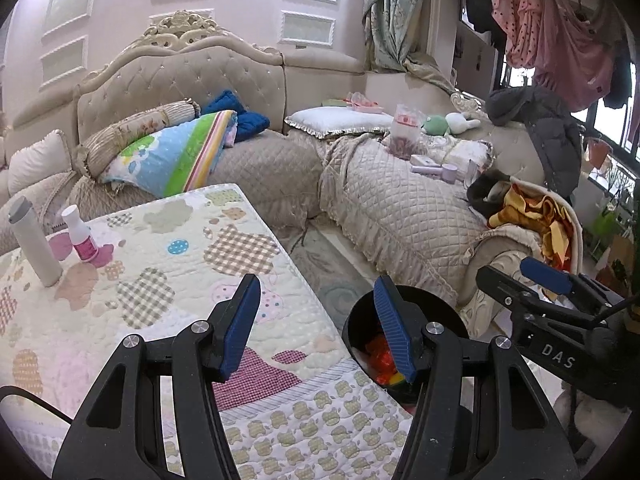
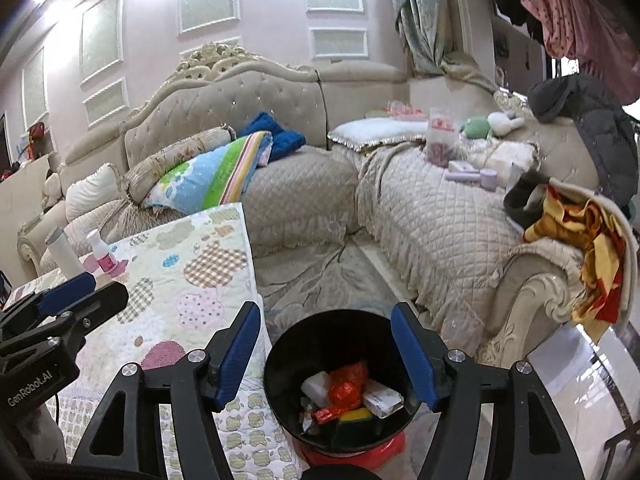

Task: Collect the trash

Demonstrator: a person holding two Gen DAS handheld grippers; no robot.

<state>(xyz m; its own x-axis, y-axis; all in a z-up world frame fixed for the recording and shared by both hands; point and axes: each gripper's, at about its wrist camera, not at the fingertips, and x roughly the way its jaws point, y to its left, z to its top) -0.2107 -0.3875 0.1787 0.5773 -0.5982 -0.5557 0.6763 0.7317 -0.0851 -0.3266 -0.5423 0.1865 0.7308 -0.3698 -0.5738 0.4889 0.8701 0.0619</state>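
A black trash bin (image 2: 320, 326) stands on the floor beside the table, right under my right gripper (image 2: 326, 354), which is open and holds nothing. Inside the bin lie a red wrapper (image 2: 347, 385), white packets (image 2: 382, 400) and a yellow-green sponge (image 2: 354, 420). My left gripper (image 1: 318, 326) is open and empty, hovering over the table's quilted cover (image 1: 168, 280) near its right edge. The bin (image 1: 362, 316) shows just past its right finger, partly hidden. Each gripper also appears at the edge of the other's view: right gripper (image 1: 520, 276), left gripper (image 2: 88, 294).
A white bottle (image 1: 34, 240) and a small pink bottle (image 1: 82, 240) stand on the table's far left. A beige corner sofa (image 2: 432, 232) with pillows, a folded blanket, toys and clothes wraps around behind. A patterned rug (image 2: 320, 276) covers the floor between.
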